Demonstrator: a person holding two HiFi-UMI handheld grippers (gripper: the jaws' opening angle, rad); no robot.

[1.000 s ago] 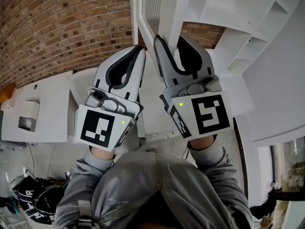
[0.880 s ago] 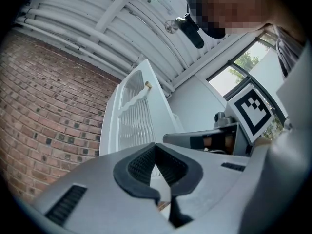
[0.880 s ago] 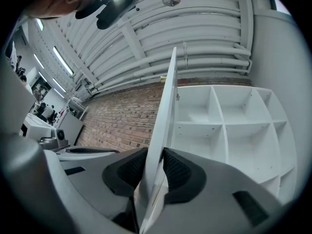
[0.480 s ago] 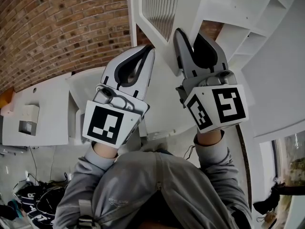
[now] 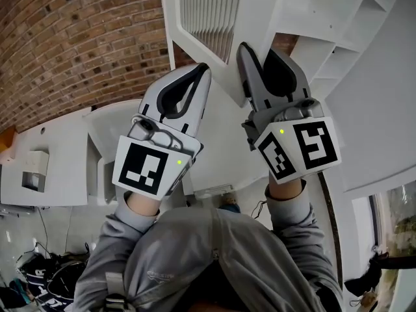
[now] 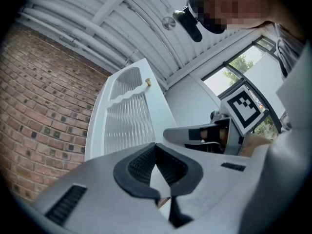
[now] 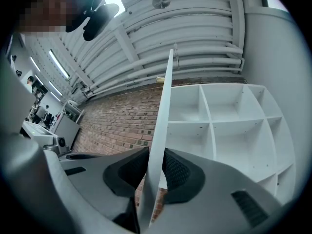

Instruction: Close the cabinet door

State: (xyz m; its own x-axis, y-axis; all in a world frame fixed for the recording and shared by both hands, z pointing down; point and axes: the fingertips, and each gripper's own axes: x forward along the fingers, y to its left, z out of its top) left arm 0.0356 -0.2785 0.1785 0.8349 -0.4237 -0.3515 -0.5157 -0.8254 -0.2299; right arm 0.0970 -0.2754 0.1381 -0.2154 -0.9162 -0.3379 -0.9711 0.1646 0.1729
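The white cabinet door (image 5: 207,18), with a ribbed panel, stands open in front of the white shelf cabinet (image 5: 338,18). My right gripper (image 5: 257,47) is shut on the door's lower edge; its jaws have just been closing with the edge between them. In the right gripper view the thin door edge (image 7: 164,126) runs straight up between the dark pads of the right gripper (image 7: 155,165). My left gripper (image 5: 203,67) is shut on nothing, its tip at the door's face beside the right one. In the left gripper view the left gripper (image 6: 155,145) points at the door (image 6: 124,126), whose small knob (image 6: 147,82) sits high up.
A brick wall (image 5: 78,38) lies left of the door. A white counter (image 5: 52,161) stands at the lower left, with bags and cables (image 5: 39,278) on the floor beneath. The cabinet's open compartments (image 7: 229,126) are to the right of the door edge. A window (image 5: 396,220) is at far right.
Both grippers have moved up and to the right in the head view along with the door. More of the door's ribbed face shows now. The right jaws have narrowed onto the edge.
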